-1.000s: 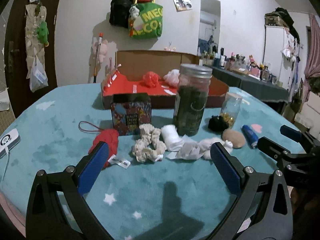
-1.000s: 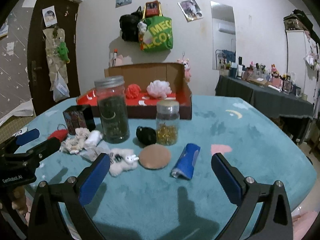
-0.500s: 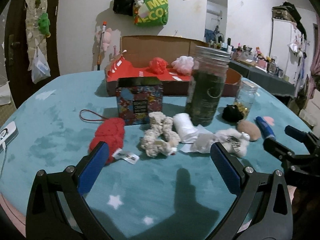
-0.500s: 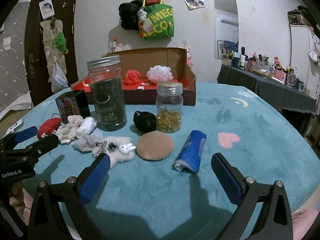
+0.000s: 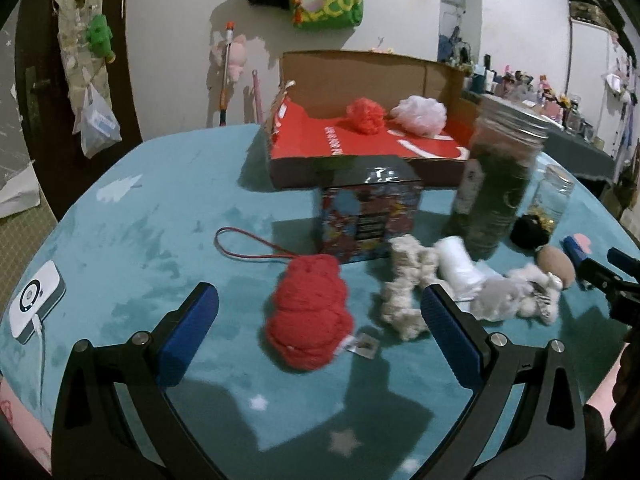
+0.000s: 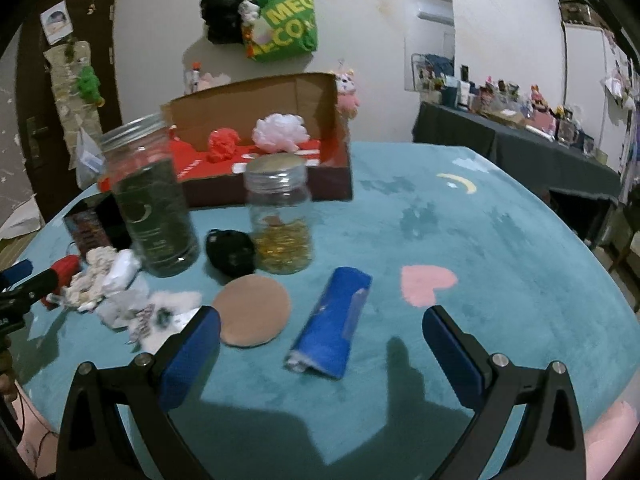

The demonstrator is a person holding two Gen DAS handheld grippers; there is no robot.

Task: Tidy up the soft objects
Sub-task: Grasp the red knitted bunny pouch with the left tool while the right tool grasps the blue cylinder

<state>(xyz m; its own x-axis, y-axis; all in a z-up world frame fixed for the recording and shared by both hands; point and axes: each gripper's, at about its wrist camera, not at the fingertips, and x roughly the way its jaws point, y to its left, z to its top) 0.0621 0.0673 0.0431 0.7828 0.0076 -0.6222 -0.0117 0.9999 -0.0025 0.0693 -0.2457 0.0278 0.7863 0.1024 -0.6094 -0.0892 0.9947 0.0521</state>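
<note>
Both tools hang low over the teal desk [image 5: 168,216], each pointed across it toward the far wall. The left gripper [image 5: 318,308] has its blue pads spread wide with nothing between them; the right gripper [image 6: 320,328] is spread just as wide and empty too.

In the left wrist view, bare cloth fills the left half of the frame out to the rounded desk edge, where a white charger [image 5: 36,300] lies at lower left. In the right wrist view, the right half of the frame is open cloth up to a pink heart patch [image 6: 428,283].

The red knitted toy [image 5: 310,312] lies in the middle of the left view, between the pads and just beyond them. Right of it are a cream scrunchie [image 5: 404,292] and a white roll [image 5: 460,270], touching each other. In the right view, a blue cloth roll [image 6: 334,322] lies between the pads, with a tan round pad [image 6: 252,310] just left of it. An open cardboard box [image 6: 260,136] at the upper centre holds a red pompom [image 6: 222,146] and a white pompom [image 6: 280,134].
</note>
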